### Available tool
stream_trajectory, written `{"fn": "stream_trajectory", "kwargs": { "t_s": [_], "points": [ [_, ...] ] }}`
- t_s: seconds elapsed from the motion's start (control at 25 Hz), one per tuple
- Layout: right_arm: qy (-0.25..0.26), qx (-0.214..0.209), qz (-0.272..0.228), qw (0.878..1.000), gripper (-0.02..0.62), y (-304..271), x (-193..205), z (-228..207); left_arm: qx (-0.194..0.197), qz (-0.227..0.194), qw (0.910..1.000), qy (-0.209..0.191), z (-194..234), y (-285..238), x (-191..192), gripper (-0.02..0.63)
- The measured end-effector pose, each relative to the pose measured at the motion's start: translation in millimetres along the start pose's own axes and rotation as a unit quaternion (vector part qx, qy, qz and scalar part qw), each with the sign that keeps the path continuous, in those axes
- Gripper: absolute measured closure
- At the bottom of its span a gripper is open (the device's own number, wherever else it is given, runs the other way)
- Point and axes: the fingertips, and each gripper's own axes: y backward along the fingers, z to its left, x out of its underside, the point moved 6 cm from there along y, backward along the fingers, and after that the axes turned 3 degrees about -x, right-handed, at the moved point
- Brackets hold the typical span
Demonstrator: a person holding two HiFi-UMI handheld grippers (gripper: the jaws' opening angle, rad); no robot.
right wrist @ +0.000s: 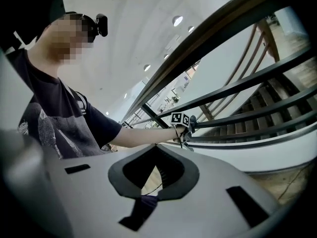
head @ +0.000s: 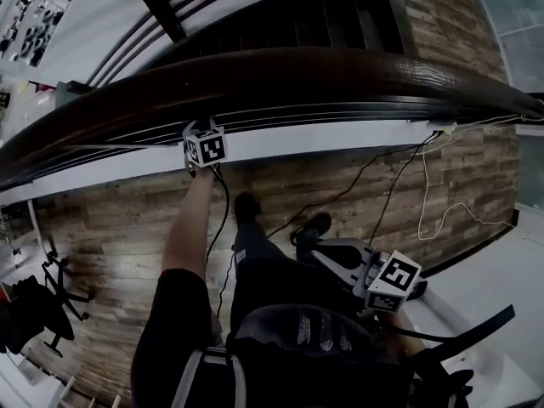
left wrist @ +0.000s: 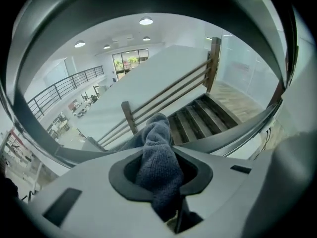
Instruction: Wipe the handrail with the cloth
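Note:
The dark wooden handrail (head: 280, 79) arcs across the head view, with thin dark rails (head: 340, 116) under it. My left gripper (head: 206, 149) is reached out at arm's length, just below those thin rails. It is shut on a blue-grey cloth (left wrist: 157, 162) that sticks out between the jaws towards the railing. In the right gripper view the left gripper (right wrist: 181, 119) and its cloth (right wrist: 191, 125) sit against a lower rail (right wrist: 237, 114), below the handrail (right wrist: 223, 29). My right gripper (head: 393, 283) hangs low by my right side, shut with nothing in it (right wrist: 151, 182).
A white ledge (head: 323, 141) runs under the rails. Loose cables (head: 382, 185) trail over the wood-plank floor (head: 110, 236). Stairs (left wrist: 198, 120) descend beyond the railing. An office chair (head: 34, 308) stands at the lower left. My legs and shoes (head: 280, 236) are below.

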Motion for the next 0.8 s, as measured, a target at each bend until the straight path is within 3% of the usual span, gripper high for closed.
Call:
{"fn": "stream_trajectory", "kwargs": {
  "t_s": [0.16,0.28,0.56,0.68,0.8],
  "points": [
    [-0.026,0.011,-0.049,0.998,0.592,84,25,-32,0.005,0.006,0.9999,0.011,-85,-3,-16,0.506],
    [-0.060,0.000,-0.106,0.993,0.592,151,34,-56,-0.021,0.005,0.9997,-0.011,-145,1,-36,0.506],
    [-0.062,0.038,-0.145,0.987,0.592,260,40,-106,0.042,-0.003,0.9988,0.025,-321,-12,-53,0.506],
    [-0.075,0.060,-0.173,0.980,0.592,277,30,-120,0.062,-0.004,0.9980,-0.008,-393,-18,-64,0.506],
    [-0.089,0.086,-0.189,0.974,0.591,285,18,-139,0.125,-0.012,0.9916,-0.030,-476,-25,-78,0.506]
  ]
}}
